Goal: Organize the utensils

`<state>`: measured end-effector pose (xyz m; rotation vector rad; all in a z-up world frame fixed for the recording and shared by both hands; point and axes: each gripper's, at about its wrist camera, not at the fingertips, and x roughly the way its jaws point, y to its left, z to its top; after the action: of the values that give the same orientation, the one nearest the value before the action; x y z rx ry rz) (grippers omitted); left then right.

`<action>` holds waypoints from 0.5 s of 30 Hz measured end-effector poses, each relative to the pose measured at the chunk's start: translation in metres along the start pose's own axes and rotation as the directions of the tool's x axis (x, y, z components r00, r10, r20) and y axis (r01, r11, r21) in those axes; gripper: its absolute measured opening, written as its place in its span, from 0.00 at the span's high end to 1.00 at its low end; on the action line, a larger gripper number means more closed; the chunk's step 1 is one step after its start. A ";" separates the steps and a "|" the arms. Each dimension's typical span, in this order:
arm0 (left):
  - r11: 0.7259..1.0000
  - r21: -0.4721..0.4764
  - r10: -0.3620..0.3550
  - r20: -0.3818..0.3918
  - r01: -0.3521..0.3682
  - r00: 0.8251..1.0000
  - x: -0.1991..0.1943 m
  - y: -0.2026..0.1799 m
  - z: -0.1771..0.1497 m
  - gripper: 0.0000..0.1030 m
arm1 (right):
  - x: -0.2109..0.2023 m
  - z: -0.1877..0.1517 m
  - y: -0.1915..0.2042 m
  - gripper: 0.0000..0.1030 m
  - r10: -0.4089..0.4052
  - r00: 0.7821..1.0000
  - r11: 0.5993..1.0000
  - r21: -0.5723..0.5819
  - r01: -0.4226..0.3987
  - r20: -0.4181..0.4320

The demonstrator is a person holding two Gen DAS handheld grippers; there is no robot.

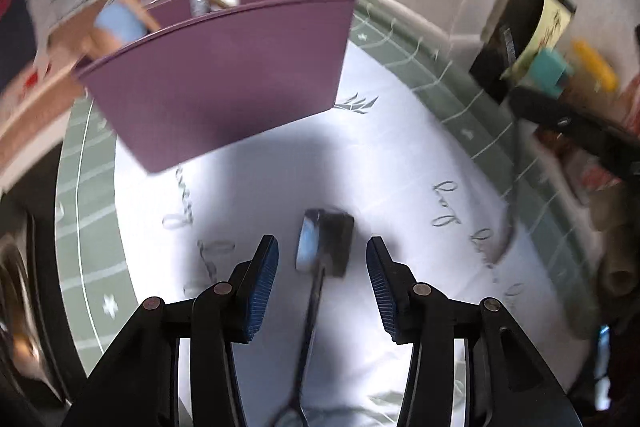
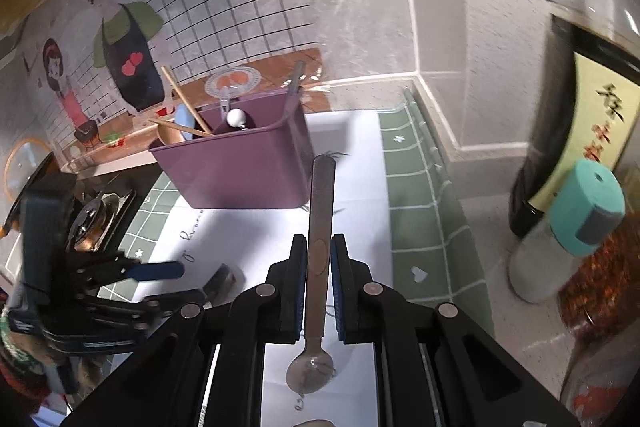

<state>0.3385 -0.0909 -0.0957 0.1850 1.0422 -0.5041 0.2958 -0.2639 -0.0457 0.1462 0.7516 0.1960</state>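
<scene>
A purple utensil holder (image 1: 224, 79) (image 2: 240, 171) stands at the back of the white mat, with wooden sticks, a blue piece, a white knob and a grey handle poking out. My left gripper (image 1: 322, 241) (image 2: 192, 283) is open, pointing down over a dark metal utensil (image 1: 320, 247) that lies on the mat between its fingers without touching the pads. My right gripper (image 2: 319, 239) is shut on a metal spoon (image 2: 320, 211). The spoon's handle points toward the holder and its bowl hangs near the camera.
The white mat (image 2: 352, 163) has a green tiled border. To the right stand a dark bottle with a yellow label (image 2: 580, 131), a teal-capped container (image 2: 580, 215) and a jar of red flakes (image 2: 600, 291). A stove burner (image 2: 96, 223) lies at left. The wall is close behind.
</scene>
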 end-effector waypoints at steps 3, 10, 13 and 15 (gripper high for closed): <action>1.000 0.019 0.014 -0.024 -0.014 1.000 0.012 -0.005 0.009 0.54 | -0.006 -0.004 -0.007 0.89 -0.007 1.000 1.000 0.015 0.007 0.004; 0.999 0.017 0.043 -0.065 -0.042 0.997 0.031 -0.004 0.016 0.54 | -0.007 -0.013 -0.016 0.89 -0.021 1.000 0.999 0.041 0.021 -0.012; 0.999 0.025 0.046 -0.081 -0.045 0.996 0.036 -0.008 0.016 0.57 | -0.009 -0.014 -0.017 0.89 -0.019 1.000 0.999 0.042 0.019 -0.009; 0.999 0.013 0.053 -0.078 -0.052 0.996 0.038 -0.010 0.016 0.64 | -0.009 -0.014 -0.017 0.90 -0.018 1.000 0.999 0.041 0.018 -0.006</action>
<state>0.3613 -0.1176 -0.1192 0.2431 1.1086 -0.4577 0.2815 -0.2815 -0.0534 0.1783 0.7622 0.1638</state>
